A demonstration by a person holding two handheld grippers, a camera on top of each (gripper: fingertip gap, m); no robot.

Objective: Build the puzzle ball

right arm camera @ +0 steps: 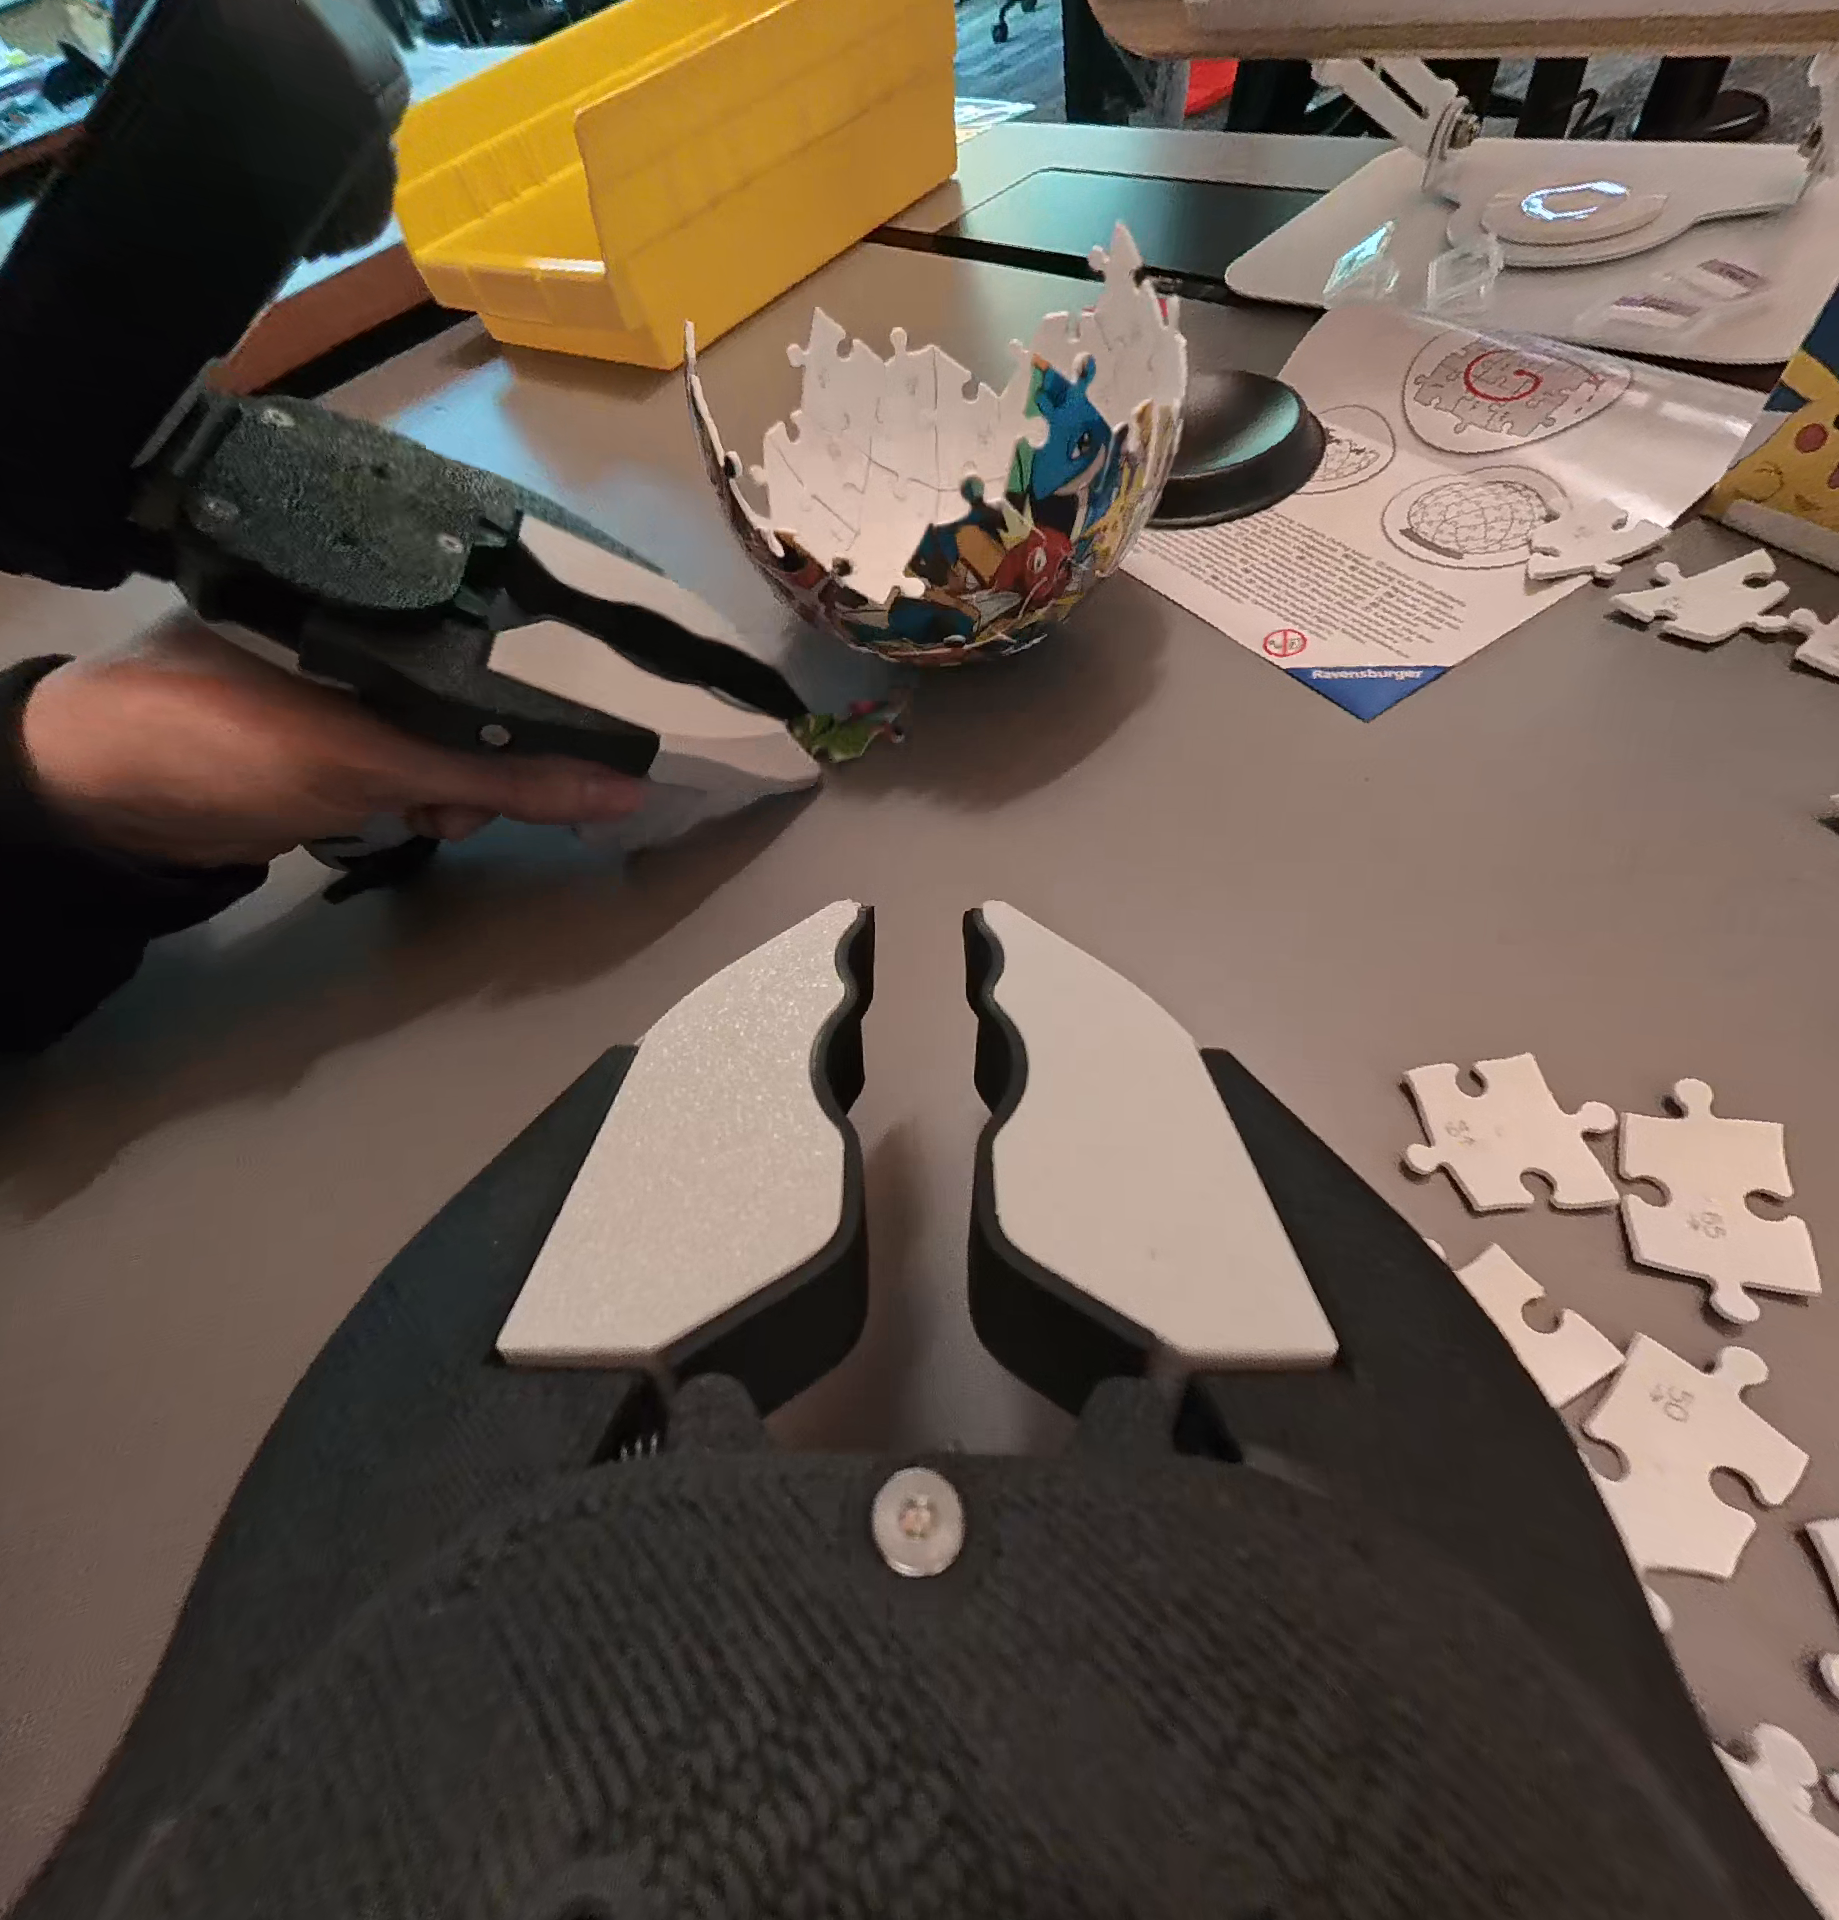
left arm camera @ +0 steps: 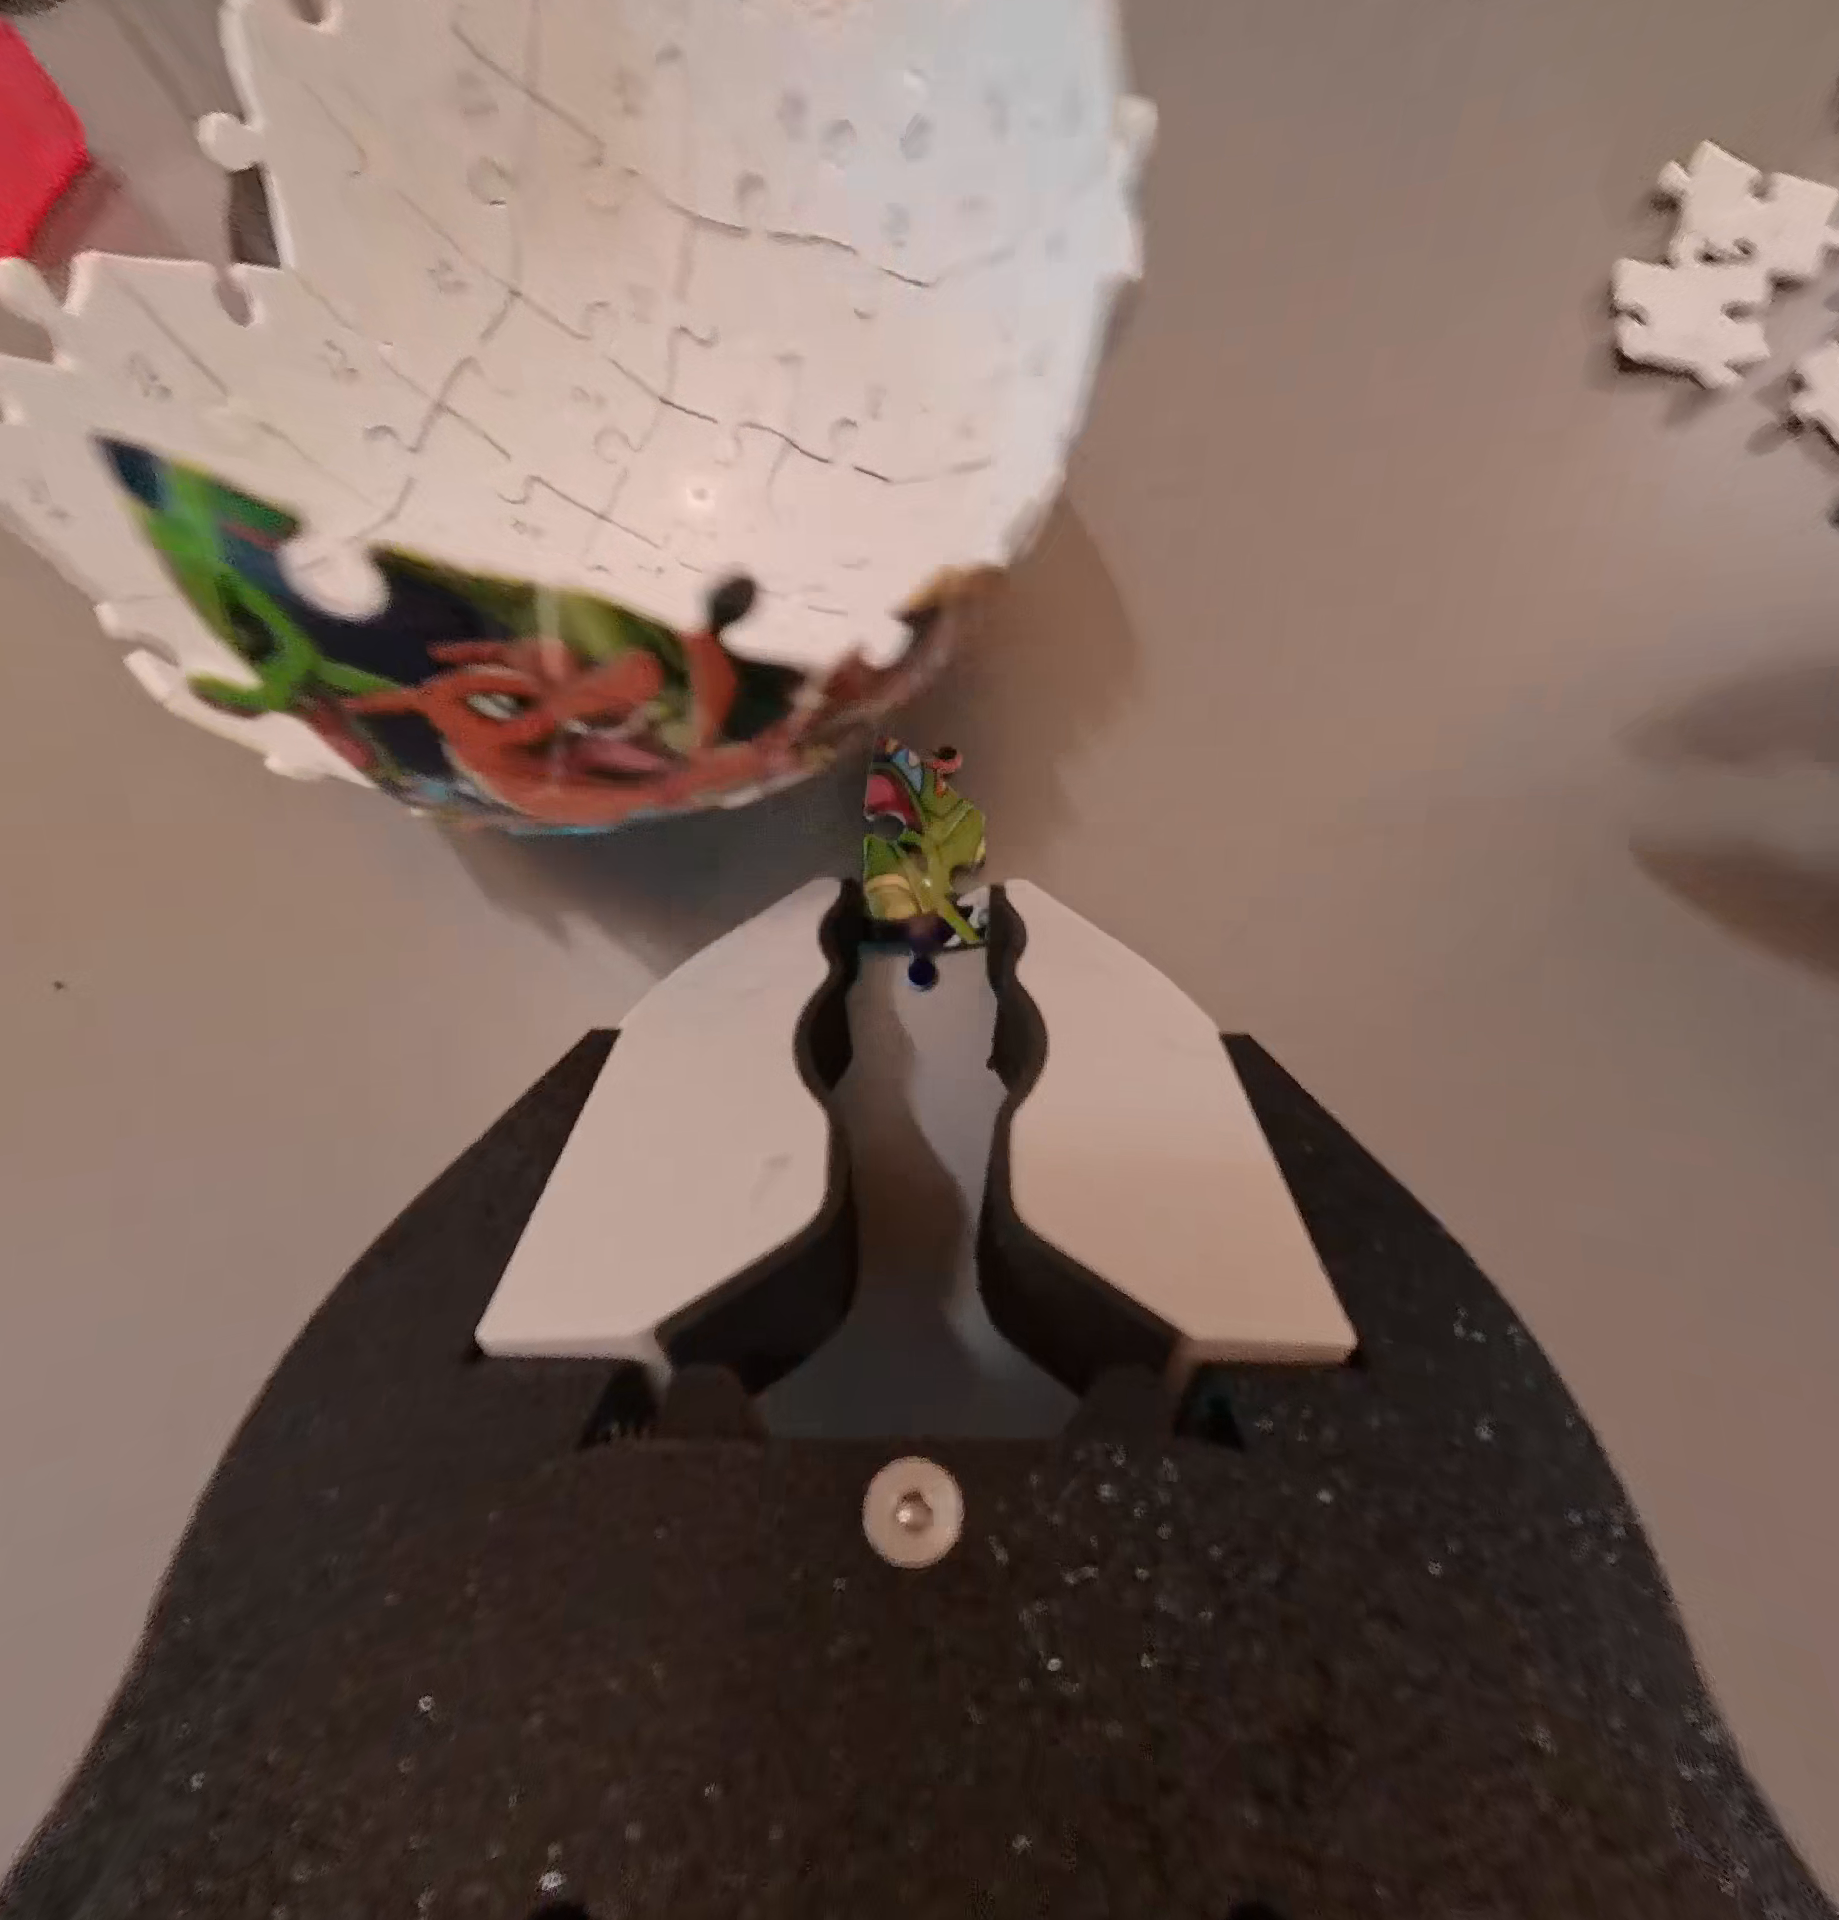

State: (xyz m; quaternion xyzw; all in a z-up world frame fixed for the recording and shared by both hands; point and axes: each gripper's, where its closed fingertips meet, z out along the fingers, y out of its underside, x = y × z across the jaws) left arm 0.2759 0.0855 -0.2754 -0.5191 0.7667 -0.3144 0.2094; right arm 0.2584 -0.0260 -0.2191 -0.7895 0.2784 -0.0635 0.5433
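Grey tabletop (right arm camera: 1258, 852): half-built, bowl-shaped puzzle ball (right arm camera: 941, 488) with white inside and printed outside is set mid-table. Left gripper (left arm camera: 920, 899) is clamped on a small green printed puzzle piece (left arm camera: 925, 831), held just beside the ball's base. Right gripper (right arm camera: 918, 920) is seen slightly parted, empty. Loose white pieces (right arm camera: 1663, 1216) are scattered rightward.

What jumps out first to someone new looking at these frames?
The half-built puzzle ball, an open shell with a colourful outside and white inside, sits mid-table. Just short of it, the left tool pinches a small colourful puzzle piece. The right tool hangs empty, slightly open, with loose white pieces scattered to its right.
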